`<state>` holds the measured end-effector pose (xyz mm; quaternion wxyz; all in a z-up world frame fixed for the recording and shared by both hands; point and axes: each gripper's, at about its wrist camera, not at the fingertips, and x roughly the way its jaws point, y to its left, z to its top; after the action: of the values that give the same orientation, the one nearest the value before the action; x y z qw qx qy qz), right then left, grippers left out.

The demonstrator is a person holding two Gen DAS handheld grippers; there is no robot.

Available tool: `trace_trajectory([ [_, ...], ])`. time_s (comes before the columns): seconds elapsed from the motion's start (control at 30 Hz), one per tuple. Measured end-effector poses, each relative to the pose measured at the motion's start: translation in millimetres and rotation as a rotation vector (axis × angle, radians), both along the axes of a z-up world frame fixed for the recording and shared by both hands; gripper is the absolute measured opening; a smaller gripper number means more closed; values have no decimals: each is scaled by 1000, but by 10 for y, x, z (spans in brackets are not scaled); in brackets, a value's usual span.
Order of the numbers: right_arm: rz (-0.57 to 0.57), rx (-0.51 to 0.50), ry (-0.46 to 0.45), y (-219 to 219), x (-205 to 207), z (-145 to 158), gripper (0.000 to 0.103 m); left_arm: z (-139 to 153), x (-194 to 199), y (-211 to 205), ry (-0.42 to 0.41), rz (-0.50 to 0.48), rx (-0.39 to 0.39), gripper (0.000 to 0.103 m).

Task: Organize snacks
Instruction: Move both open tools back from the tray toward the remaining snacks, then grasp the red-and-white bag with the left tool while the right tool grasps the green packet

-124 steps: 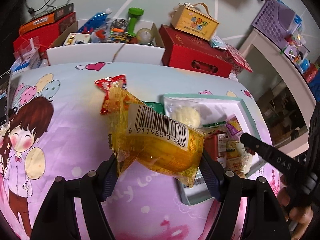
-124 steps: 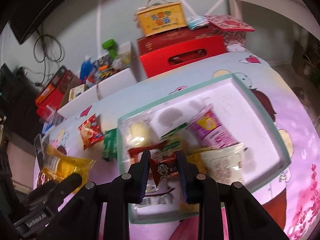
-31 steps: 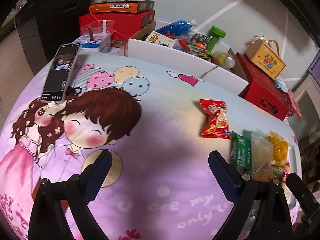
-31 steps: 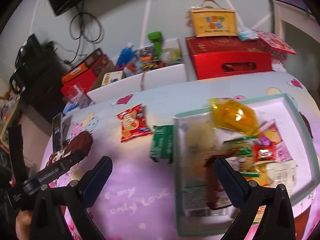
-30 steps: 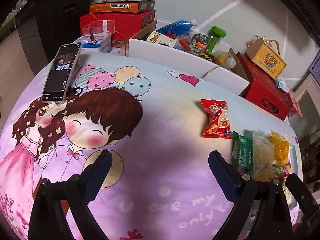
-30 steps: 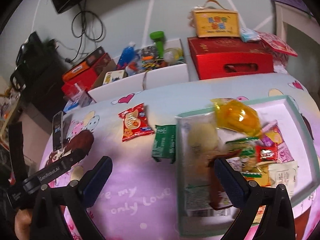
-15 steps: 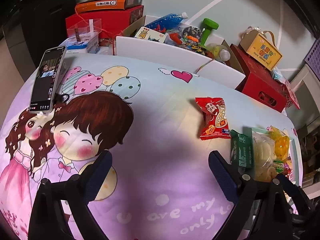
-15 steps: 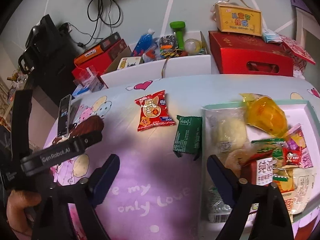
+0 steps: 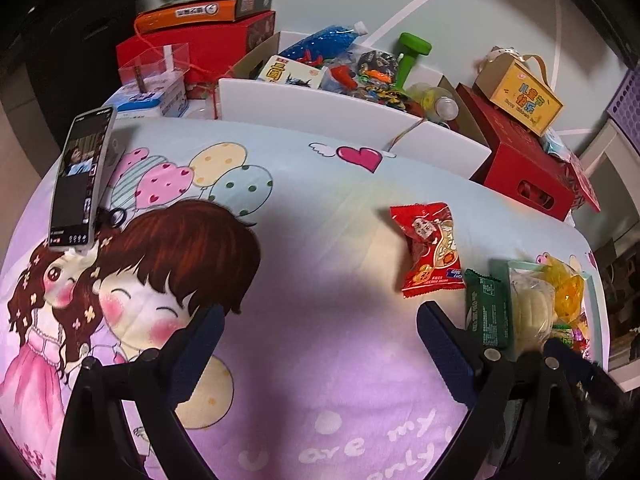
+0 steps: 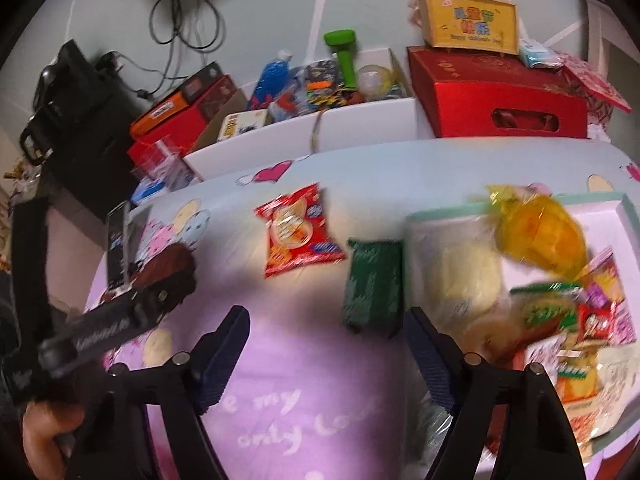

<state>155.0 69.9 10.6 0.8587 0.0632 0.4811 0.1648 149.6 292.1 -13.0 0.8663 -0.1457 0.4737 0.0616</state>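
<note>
A red snack packet (image 9: 429, 250) (image 10: 297, 235) lies on the cartoon bedsheet, with a dark green packet (image 9: 487, 307) (image 10: 374, 281) beside the tray's left edge. The teal-rimmed white tray (image 10: 626, 204) (image 9: 499, 270) holds several snacks, among them a yellow wrapped one (image 10: 538, 232) (image 9: 568, 294) and a pale bun (image 10: 464, 272). My left gripper (image 9: 320, 356) hangs open and empty above the sheet, left of both packets. My right gripper (image 10: 328, 354) is open and empty too, just in front of the green packet. The left tool, held by a hand (image 10: 48, 420), shows at the right wrist view's lower left.
A phone (image 9: 78, 176) lies on the sheet at the far left. Behind the bed stand a white box of toys (image 9: 344, 76), red boxes (image 9: 524, 168) (image 9: 196, 46), a yellow carry box (image 9: 520, 94) and a clear container (image 9: 154, 70).
Both grippers let go of their snacks earlier; the yellow one now lies in the tray. Over the last second both have shifted left, and the right one has closed in on the green packet.
</note>
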Motion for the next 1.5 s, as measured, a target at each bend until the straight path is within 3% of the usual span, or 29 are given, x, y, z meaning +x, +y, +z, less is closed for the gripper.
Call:
trace_trajectory([
  [0.1,0,-9,26,16,157,-6,79,-12,53,16,-4,-3,1,97],
  [0.17,13,-25,51,47,239,-38,69,-32,80,36,-2,-2,-8,97],
  [0.33,22,-86,106,149,418,-204,63,-66,119,56,7,2,-17,97],
  [0.6,37,-217,118,266,527,-342,63,-95,181,3,13,-17,-2,97],
  [1.23,66,-332,120,409,579,-446,57,-131,213,7,28,-23,-1,97],
  [1.4,64,-336,133,367,623,-449,50,-134,209,13,29,-23,-3,97],
  [1.5,57,-353,136,325,647,-450,40,-131,206,17,30,-23,-3,97],
])
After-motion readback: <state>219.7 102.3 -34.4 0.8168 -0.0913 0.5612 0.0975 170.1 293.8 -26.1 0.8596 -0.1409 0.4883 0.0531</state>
